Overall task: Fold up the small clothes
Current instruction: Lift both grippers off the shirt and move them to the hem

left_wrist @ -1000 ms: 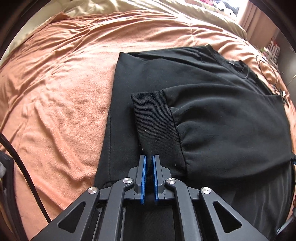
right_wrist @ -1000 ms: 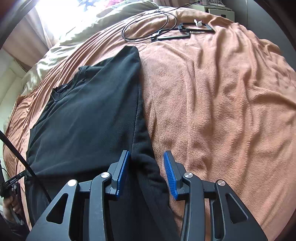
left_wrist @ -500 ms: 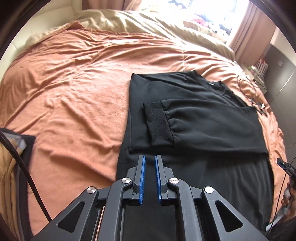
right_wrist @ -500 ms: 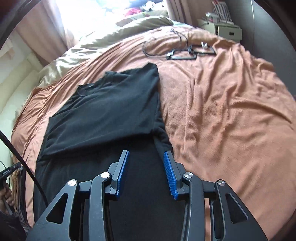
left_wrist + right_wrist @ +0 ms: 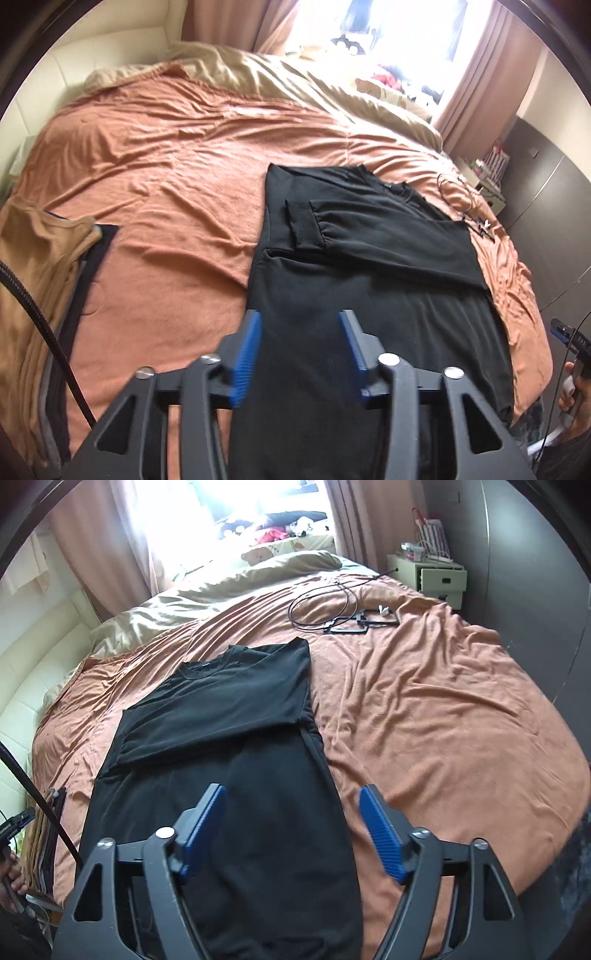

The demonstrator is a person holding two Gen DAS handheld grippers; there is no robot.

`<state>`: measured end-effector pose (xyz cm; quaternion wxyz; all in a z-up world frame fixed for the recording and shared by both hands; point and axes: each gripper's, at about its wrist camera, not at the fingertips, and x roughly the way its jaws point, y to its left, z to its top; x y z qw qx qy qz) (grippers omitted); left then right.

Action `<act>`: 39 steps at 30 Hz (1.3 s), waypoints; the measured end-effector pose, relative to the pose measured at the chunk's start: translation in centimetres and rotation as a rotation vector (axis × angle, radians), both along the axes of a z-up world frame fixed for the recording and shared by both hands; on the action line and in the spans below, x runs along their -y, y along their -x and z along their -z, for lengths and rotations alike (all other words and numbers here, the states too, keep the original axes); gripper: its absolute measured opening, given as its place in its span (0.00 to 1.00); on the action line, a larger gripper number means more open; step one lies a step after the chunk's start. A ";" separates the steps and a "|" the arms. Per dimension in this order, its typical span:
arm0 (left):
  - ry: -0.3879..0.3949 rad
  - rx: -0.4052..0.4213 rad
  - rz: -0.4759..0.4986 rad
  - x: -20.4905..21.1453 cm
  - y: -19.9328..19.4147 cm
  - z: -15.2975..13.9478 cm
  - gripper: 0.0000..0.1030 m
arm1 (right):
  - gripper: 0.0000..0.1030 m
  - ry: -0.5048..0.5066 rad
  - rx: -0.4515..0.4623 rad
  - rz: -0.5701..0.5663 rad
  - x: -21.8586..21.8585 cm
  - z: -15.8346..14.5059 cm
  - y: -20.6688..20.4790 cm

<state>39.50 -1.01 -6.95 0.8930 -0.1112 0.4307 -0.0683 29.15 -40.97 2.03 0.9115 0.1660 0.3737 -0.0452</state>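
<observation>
The black sweatshirt (image 5: 369, 295) has its sleeves folded in (lengthwise fold remains); left hand-held gripper (image 5: 301, 354) and right hand-held gripper (image 5: 291, 830) are opening, empty.

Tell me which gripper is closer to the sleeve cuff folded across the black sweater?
Left, I think. The left gripper hovers above the sweater's near part, on the cuff's side. The right gripper hovers over the opposite edge. Both jaws are opening, empty.

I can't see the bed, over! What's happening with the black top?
Both grippers' jaws opening, nothing between them. Black sweatshirt flat on blanket, sleeves folded across. Nothing in the way.
</observation>
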 end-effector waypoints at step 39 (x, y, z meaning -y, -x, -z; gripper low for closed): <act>-0.030 0.214 -0.085 -5.1 25.7 -1.8 0.99 | 1.00 -0.011 0.230 -0.046 0.0 3.0 24.3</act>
